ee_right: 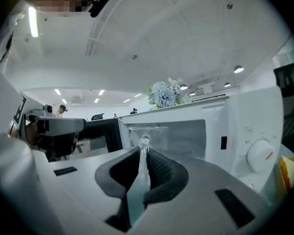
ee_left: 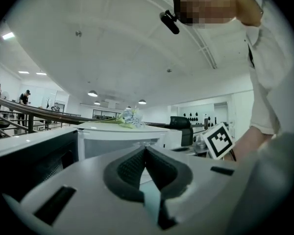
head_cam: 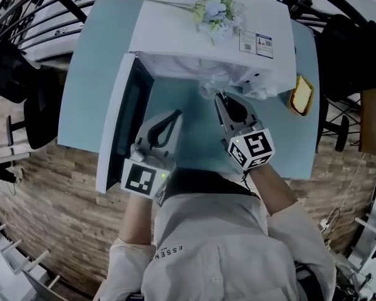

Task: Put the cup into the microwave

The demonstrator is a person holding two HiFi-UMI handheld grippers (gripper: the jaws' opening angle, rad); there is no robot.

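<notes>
A pale blue table (head_cam: pixel 91 74) stands on a wood-pattern floor in a bright open office, and on it sits a white microwave (head_cam: pixel 169 33) with its door (head_cam: pixel 122 118) swung wide to the left. The cup (ee_right: pixel 144 140) is clear glass or hard plastic, held off the table at the mouth of the open cavity. The right gripper (ee_right: pixel 143 156) pinches it by a thin upright edge, rim wall or handle; which one cannot be told. It looks light and stiff, but smooth and likely slippery, and breakable if it is glass. A pinch on so narrow an edge could let it swing or slip, so a level, slow carry and a soft set-down on the cavity floor seem wise. The left gripper (ee_left: pixel 145 151) hangs near the door with its jaws pressed together on nothing. A spray of artificial flowers (head_cam: pixel 216 11) lies on the microwave's top, clear of the opening. A yellow object (head_cam: pixel 302 95) sits on the table to the right of the control panel with its dial (ee_right: pixel 259 155), out of the way. The cavity's upper edge and the door are the nearest things to knock.
</notes>
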